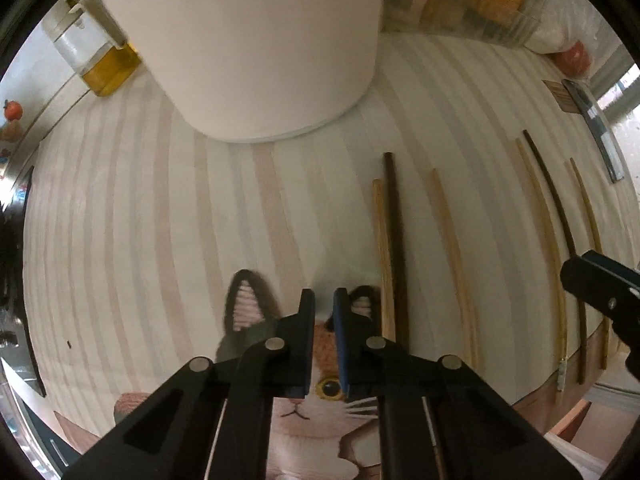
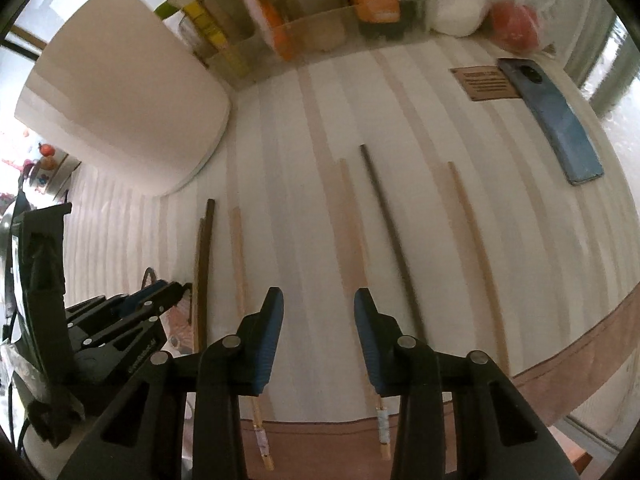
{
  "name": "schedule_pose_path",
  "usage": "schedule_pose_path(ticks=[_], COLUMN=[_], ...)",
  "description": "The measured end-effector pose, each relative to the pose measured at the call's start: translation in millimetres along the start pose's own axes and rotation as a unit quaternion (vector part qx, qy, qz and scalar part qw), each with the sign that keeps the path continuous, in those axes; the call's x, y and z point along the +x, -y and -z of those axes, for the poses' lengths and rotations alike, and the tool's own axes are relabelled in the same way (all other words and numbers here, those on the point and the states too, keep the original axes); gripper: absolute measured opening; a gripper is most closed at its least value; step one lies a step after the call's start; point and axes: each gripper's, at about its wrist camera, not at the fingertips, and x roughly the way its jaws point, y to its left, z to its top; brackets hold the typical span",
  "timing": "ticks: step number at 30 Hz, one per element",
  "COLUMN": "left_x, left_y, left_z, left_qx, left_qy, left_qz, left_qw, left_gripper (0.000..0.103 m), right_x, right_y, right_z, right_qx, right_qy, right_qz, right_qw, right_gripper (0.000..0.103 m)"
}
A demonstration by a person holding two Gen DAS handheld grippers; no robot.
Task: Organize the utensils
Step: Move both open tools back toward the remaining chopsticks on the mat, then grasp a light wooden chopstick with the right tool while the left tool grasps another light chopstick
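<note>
Several chopsticks lie side by side on the striped tablecloth, some light wood, some dark. A tall white container stands at the back; the right wrist view has it at upper left. My left gripper is shut with nothing in it, low over the cat picture, just left of a light and dark chopstick pair. My right gripper is open over bare cloth, and a light chopstick runs under each finger. The left gripper shows beside it.
A bottle of yellow oil stands left of the container. At the back is a clear organizer holding boxes, and a bagged red thing. A blue phone and a brown card lie at right. The table's edge curves close by.
</note>
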Motion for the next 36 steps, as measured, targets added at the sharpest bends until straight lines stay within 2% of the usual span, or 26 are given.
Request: schedule_pose_path(ticks=[8,11,12,13,14,15,16,18,22,27,34,36], left_x=[-4,-7,-9,-10,-11,-14,-16,-19,-16,-10,-2,-2], left_y=[-39,-49,-52,-54,-55,-55,-56,-49,-21,-8,14,13], left_z=[5,6,6,7,7,8,11,12,13,7,-4,-7], left_qx=[-0.035,-0.051,-0.058,-0.064,-0.069,-0.070,-0.070,-0.061,-0.038,-0.012,0.005,-0.012], left_qy=[-0.004,-0.010,-0.011,-0.013,-0.015,-0.017,-0.018,-0.014,-0.016,-0.014,-0.011,-0.015], left_qz=[-0.018,0.002,0.012,0.021,0.031,0.043,0.050,0.065,0.076,0.053,0.024,0.041], left_qw=[0.9992,0.9987,0.9982,0.9977,0.9970,0.9965,0.9961,0.9960,0.9963,0.9984,0.9996,0.9990], left_gripper=[0.006,0.007,0.008,0.011,0.012,0.018,0.028,0.036,0.036,0.036,0.036,0.036], right_x=[24,40,44,50,54,55,54,53,48,45,46,46], right_y=[-41,-57,-61,-65,-67,-68,-68,-62,-41,-24,-23,-23], right_z=[-1,1,2,5,7,11,13,17,17,17,19,21], right_qx=[-0.043,-0.067,-0.075,-0.086,-0.093,-0.102,-0.112,-0.108,-0.077,-0.058,-0.053,-0.049], right_qy=[-0.031,-0.050,-0.056,-0.064,-0.070,-0.065,-0.060,-0.059,-0.063,-0.064,-0.060,-0.059], right_qz=[-0.021,-0.011,-0.007,0.005,0.014,0.024,0.036,0.040,0.046,0.052,0.059,0.057], right_qw=[0.998,0.996,0.996,0.994,0.993,0.992,0.991,0.992,0.994,0.995,0.995,0.995], right_gripper=[0.039,0.039,0.032,0.020,0.016,0.009,0.007,0.007,0.007,0.007,0.007,0.007])
